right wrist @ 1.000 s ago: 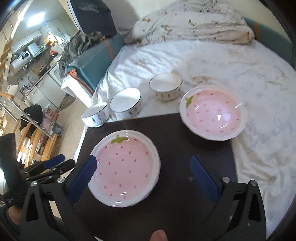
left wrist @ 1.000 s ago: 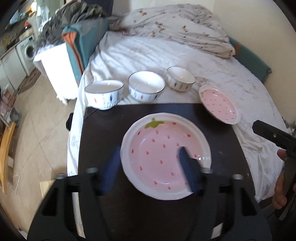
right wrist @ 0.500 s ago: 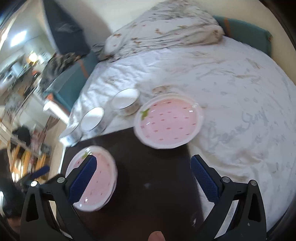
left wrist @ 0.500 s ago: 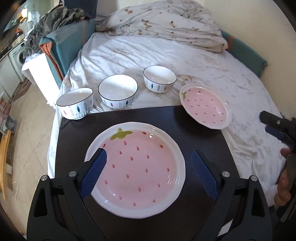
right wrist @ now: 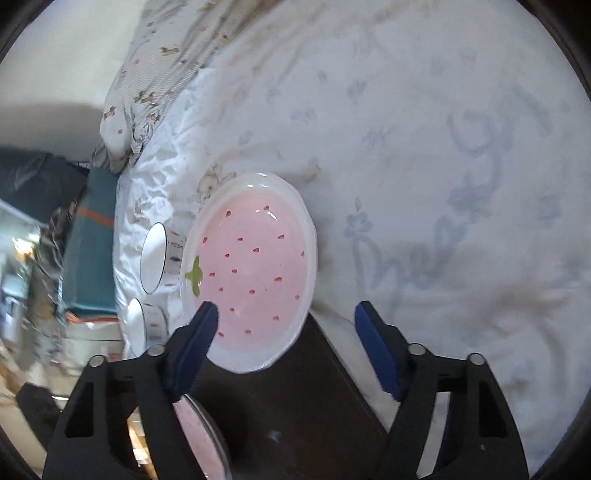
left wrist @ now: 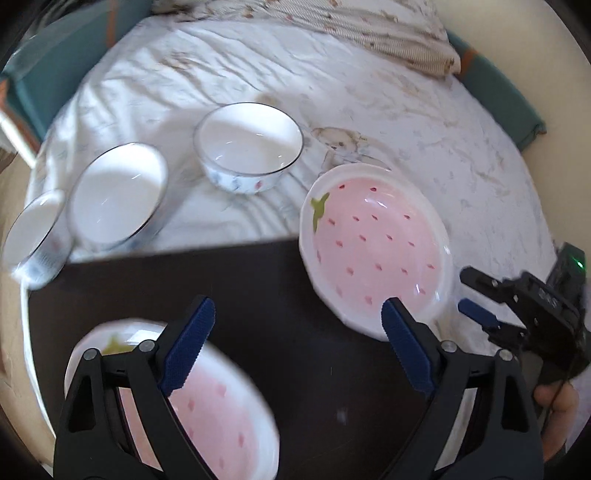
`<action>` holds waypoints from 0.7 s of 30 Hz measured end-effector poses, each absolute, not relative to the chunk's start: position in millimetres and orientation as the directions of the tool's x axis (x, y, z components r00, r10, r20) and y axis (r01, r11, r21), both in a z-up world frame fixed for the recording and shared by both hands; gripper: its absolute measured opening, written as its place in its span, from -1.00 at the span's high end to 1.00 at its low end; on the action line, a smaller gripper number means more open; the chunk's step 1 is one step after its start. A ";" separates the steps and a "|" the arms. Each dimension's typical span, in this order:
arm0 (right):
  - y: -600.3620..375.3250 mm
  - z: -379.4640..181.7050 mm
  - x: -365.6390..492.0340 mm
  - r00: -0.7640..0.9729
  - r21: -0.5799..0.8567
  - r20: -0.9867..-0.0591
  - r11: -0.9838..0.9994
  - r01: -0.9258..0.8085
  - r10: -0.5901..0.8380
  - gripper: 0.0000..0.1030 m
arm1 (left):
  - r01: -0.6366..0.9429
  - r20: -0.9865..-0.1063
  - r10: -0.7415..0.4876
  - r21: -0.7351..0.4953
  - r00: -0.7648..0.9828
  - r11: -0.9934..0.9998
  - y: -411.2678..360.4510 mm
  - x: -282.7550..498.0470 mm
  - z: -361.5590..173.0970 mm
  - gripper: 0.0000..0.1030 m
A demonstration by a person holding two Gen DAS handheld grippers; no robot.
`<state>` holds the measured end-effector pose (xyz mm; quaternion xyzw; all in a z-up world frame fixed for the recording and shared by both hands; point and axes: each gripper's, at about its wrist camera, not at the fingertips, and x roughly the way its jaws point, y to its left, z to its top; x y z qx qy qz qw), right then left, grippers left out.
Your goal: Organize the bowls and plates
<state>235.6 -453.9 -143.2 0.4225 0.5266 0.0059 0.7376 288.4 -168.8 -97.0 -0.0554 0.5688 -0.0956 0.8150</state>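
A pink strawberry plate (left wrist: 376, 251) (right wrist: 255, 273) lies half on the white bed sheet and half over the far right corner of the dark table (left wrist: 280, 302). A second pink strawberry plate (left wrist: 207, 406) (right wrist: 199, 439) sits on the table near its left front. Three white bowls (left wrist: 251, 147) (left wrist: 114, 192) (left wrist: 33, 236) stand in a row on the sheet. My left gripper (left wrist: 295, 336) is open and empty above the table between the two plates. My right gripper (right wrist: 284, 336) (left wrist: 476, 295) is open and empty, close to the near rim of the far plate.
The bed (right wrist: 424, 147) with a rumpled duvet (left wrist: 332, 22) fills the far side. A teal cushion (left wrist: 495, 88) lies against the wall at the right. Teal bedding (right wrist: 88, 251) and kitchen furniture lie beyond the bowls at the left.
My left gripper let go of the near plate, opened and swung right toward the far plate. My right gripper moved forward and rolled, closing in on the far plate.
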 end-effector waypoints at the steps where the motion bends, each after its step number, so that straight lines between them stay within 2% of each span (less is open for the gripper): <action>1: -455.1 -148.7 239.4 0.443 0.636 -0.768 0.632 0.443 0.462 -0.34 | 0.085 -0.921 -0.215 -0.198 0.324 0.977 -171.3 296.9 -102.2 -0.60; 3: -459.2 -158.2 246.6 0.447 0.647 -0.760 0.610 0.458 0.471 -0.29 | 0.047 -0.927 -0.243 -0.239 0.287 0.970 -176.3 318.2 -117.2 -0.46; 5: -462.1 -168.4 253.4 0.451 0.672 -0.740 0.571 0.471 0.499 -0.05 | 0.027 -0.926 -0.267 -0.269 0.267 0.963 -180.3 332.5 -127.3 -0.35; 7: -463.2 -173.9 258.9 0.452 0.671 -0.741 0.564 0.481 0.496 0.08 | 0.017 -0.928 -0.273 -0.278 0.252 0.960 -185.7 343.0 -137.5 -0.17; 10: -459.8 -183.5 268.3 0.434 0.660 -0.751 0.577 0.481 0.498 0.21 | 0.028 -0.938 -0.262 -0.262 0.225 0.965 -192.7 353.9 -151.5 0.11; 12: -456.4 -185.7 272.7 0.421 0.655 -0.756 0.596 0.465 0.502 0.25 | 0.034 -0.944 -0.253 -0.252 0.213 0.967 -196.0 358.8 -158.3 0.22; 21: -455.6 -188.8 278.5 0.421 0.657 -0.753 0.613 0.439 0.505 0.34 | 0.051 -0.950 -0.250 -0.245 0.186 0.968 -207.7 375.9 -174.2 0.28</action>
